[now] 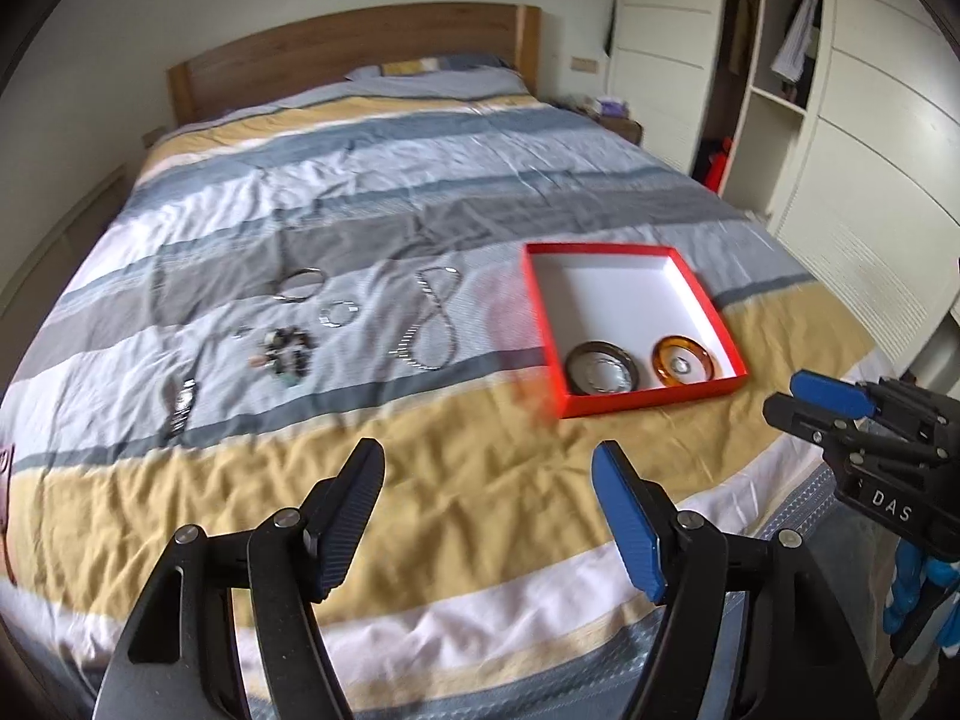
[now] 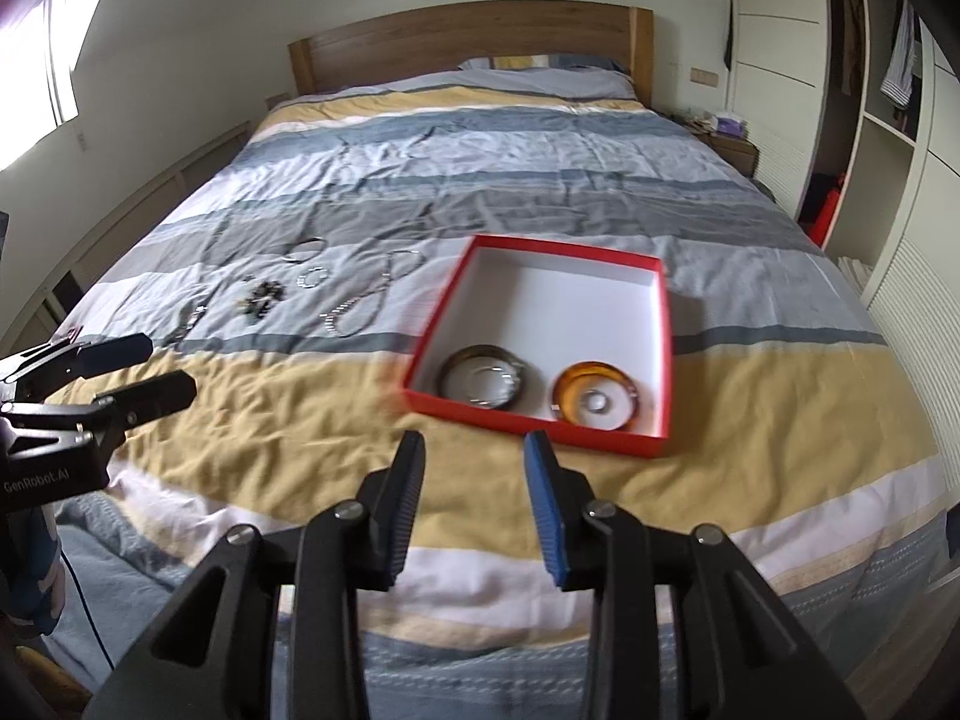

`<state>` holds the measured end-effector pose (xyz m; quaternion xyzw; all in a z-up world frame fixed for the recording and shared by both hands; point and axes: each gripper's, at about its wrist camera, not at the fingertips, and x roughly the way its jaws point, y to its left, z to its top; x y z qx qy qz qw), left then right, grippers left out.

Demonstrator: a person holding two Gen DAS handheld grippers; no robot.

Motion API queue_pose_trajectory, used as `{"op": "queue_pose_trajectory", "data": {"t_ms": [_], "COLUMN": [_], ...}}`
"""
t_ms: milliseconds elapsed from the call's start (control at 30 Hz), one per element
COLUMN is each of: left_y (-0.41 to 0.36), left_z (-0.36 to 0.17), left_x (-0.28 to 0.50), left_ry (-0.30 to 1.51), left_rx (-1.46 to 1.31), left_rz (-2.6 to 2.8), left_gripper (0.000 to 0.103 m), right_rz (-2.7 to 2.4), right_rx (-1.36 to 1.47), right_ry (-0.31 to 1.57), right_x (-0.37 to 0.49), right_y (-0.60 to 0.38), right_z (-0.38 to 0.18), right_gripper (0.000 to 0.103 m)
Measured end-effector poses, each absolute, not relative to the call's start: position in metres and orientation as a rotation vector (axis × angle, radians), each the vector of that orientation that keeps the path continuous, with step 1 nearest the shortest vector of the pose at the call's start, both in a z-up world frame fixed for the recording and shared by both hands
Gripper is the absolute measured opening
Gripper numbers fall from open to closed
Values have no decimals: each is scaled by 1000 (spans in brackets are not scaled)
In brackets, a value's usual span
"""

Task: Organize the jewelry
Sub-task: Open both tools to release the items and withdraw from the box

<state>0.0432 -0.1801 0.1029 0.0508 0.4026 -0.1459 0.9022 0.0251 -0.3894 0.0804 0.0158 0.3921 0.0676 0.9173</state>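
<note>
Both grippers, left (image 1: 489, 525) and right (image 2: 474, 507), hover agape and empty above striped bedding (image 1: 420, 468); red tray (image 2: 665, 324) holds two bangles, loose jewelry (image 1: 288, 351) beyond, blurred; wardrobe (image 1: 870, 150) cropped.

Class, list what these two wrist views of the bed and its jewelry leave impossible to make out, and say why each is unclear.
- Beaded cluster, left view: too small and blurred to tell separate pieces.
- Dark item, left view: cut off by the frame's left edge.
- Small piece inside the amber dish, right view: too small to identify.
- Nightstand clutter, right view: distant, blurred.
- Wardrobe contents, right view: partly hidden by its panels.
</note>
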Motion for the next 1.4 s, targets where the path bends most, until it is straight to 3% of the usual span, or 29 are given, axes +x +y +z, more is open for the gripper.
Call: {"op": "queue_pose_trajectory", "data": {"t_ms": [400,733,1400], "left_y": [-124,-89,-64], "left_z": [123,119,81], "left_x": [3,-6,53], "left_ry": [735,701,800], "left_rx": [48,26,25], "left_rz": [-190,-97,-10], "left_gripper": [80,80,84], "right_rz": [205,247,305], "right_rx": [-17,-40,-9], "right_ry": [765,752,820], "right_x": [-5,-6,64], "right_y": [-332,-301,-282], "right_z": [103,107,77], "right_gripper": [39,43,46]}}
